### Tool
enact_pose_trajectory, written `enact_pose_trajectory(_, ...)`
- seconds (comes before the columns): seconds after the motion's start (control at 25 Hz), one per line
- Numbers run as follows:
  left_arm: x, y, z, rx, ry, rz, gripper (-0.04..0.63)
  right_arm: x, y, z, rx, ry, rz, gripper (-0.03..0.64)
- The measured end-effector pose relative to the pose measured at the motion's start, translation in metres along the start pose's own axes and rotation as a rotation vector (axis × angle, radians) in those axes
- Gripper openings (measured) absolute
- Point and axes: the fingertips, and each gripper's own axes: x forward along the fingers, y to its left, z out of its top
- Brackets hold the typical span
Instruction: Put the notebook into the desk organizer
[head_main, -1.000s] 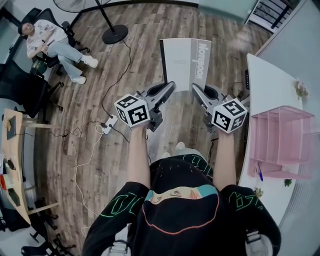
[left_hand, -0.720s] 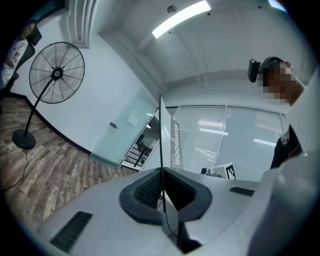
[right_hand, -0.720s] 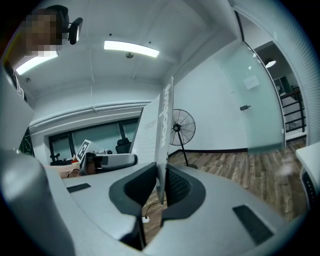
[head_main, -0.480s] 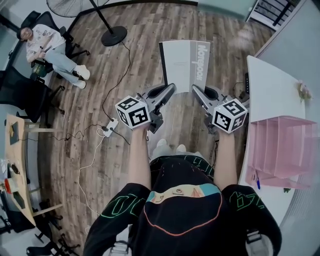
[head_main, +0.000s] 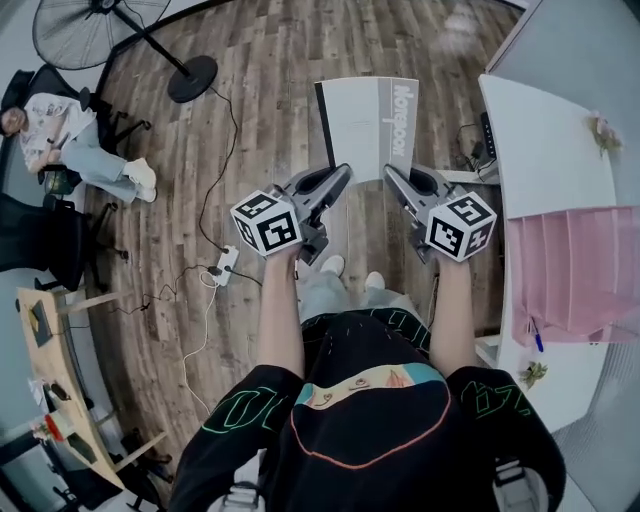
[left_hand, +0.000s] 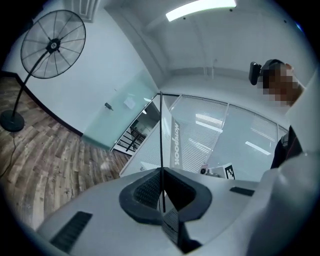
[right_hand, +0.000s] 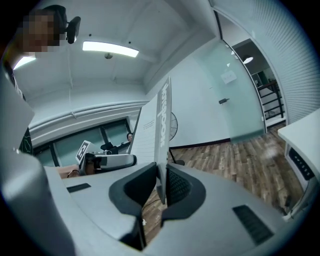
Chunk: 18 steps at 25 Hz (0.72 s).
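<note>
Notebook (head_main: 368, 128) held out in front of a person, above a wooden floor, gripped along its near edge by both grippers. Left gripper (head_main: 338, 178) is pinched almost fully closed on the thin edge. Right gripper (head_main: 394, 180) clamps the other corner, jaws slightly wider. Pink desk organizer (head_main: 575, 275) sits on the white desk (head_main: 540, 140) to the right, well apart. Its slots look narrow, though blurred, so a tilted notebook could catch a divider or slip from these edge grips
</note>
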Motion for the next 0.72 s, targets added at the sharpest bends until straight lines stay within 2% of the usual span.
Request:
enact_pose_trajectory(0.4, 0.059, 0.015, -0.031, -0.065, 0.202, -0.17, 0.006, -0.028, -0.047, -0.026, 0.123, -0.047, -0.251, 0.035)
enact_pose_trajectory(0.72, 0.119, -0.017, -0.083, -0.097, 0.416, -0.378, 0.006, -0.101, -0.077, -0.055, 0.237, -0.122, -0.518, 0.035)
